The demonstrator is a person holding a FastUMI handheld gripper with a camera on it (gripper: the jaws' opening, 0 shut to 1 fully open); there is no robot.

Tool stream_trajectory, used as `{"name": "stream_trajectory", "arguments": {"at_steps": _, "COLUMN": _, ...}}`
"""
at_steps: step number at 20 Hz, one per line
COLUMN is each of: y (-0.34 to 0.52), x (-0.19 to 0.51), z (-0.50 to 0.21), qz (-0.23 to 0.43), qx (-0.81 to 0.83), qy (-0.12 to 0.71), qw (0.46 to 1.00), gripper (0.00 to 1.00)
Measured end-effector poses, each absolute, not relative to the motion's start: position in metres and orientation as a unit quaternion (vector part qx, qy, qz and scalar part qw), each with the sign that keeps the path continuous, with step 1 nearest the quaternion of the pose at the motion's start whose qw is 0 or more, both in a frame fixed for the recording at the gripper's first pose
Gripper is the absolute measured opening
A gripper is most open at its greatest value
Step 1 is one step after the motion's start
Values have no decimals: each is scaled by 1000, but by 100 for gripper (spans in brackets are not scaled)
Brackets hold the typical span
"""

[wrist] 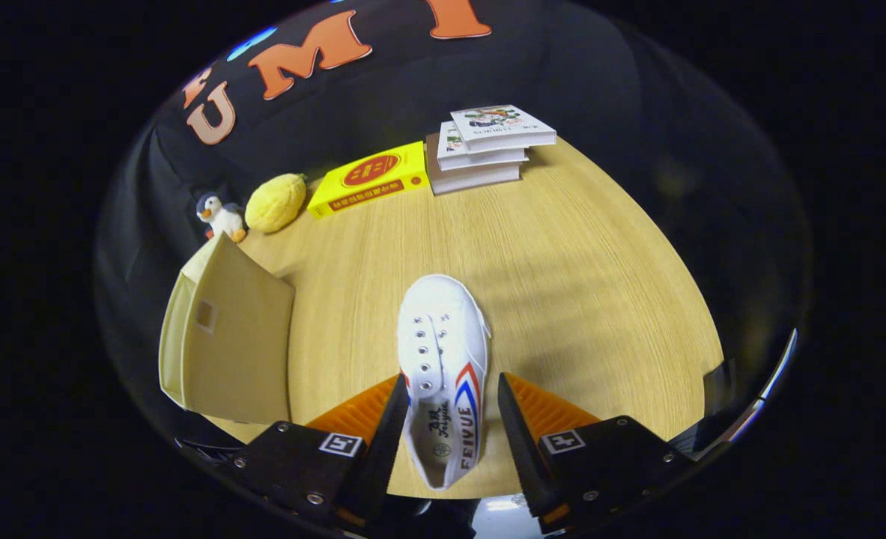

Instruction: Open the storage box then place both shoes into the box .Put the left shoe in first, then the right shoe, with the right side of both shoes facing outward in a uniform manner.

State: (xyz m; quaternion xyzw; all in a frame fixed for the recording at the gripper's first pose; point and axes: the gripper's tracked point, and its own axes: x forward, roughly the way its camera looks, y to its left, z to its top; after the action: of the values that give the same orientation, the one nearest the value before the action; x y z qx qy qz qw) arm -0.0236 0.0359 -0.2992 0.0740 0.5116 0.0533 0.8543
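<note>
Shoe between the open claw's fingers, storage box to its left

One shoe – maybe four books

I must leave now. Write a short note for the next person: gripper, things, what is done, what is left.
Gripper: open, fingers either side of the white shoe's heel; the left finger is against it, the right one stands apart.
Shoe: lying on the table, toe pointing away.
Storage box: left of the shoe, its lid looks raised.
Done: box apparently opened.
Left: grip the shoe, put it in the box, then the other one.
</note>
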Motion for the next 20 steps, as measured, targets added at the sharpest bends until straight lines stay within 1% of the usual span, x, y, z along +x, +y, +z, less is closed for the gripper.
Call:
{"name": "stream_trajectory", "arguments": {"at_steps": 3, "y": 38, "x": -30, "z": -318, "qz": 65, "qx": 67, "qy": 534, "qw": 841, "gripper": 60}}
{"name": "stream_trajectory", "arguments": {"at_steps": 6, "y": 38, "x": -31, "z": -335, "qz": 71, "qx": 48, "qy": 549, "qw": 831, "gripper": 52}}
{"name": "stream_trajectory", "arguments": {"at_steps": 8, "y": 45, "x": -32, "z": -344, "qz": 79, "qx": 55, "qy": 561, "qw": 822, "gripper": 43}}
{"name": "stream_trajectory", "arguments": {"at_steps": 9, "y": 43, "x": -30, "z": -345, "qz": 77, "qx": 51, "qy": 562, "qw": 822, "gripper": 35}}
{"name": "stream_trajectory", "arguments": {"at_steps": 10, "y": 43, "x": -31, "z": -346, "qz": 77, "qx": 48, "qy": 563, "qw": 821, "gripper": 32}}
{"name": "stream_trajectory", "arguments": {"at_steps": 13, "y": 39, "x": -30, "z": -348, "qz": 79, "qx": 39, "qy": 559, "qw": 824, "gripper": 17}}
{"name": "stream_trajectory", "arguments": {"at_steps": 14, "y": 37, "x": -30, "z": -350, "qz": 79, "qx": 35, "qy": 555, "qw": 827, "gripper": 14}}
{"name": "stream_trajectory", "arguments": {"at_steps": 15, "y": 35, "x": -28, "z": -349, "qz": 77, "qx": 36, "qy": 551, "qw": 830, "gripper": 7}}
{"name": "stream_trajectory", "arguments": {"at_steps": 17, "y": 34, "x": -30, "z": -351, "qz": 62, "qx": 68, "qy": 550, "qw": 830, "gripper": 4}}
{"name": "stream_trajectory", "arguments": {"at_steps": 20, "y": 36, "x": -32, "z": -349, "qz": 73, "qx": 58, "qy": 542, "qw": 835, "gripper": 4}}
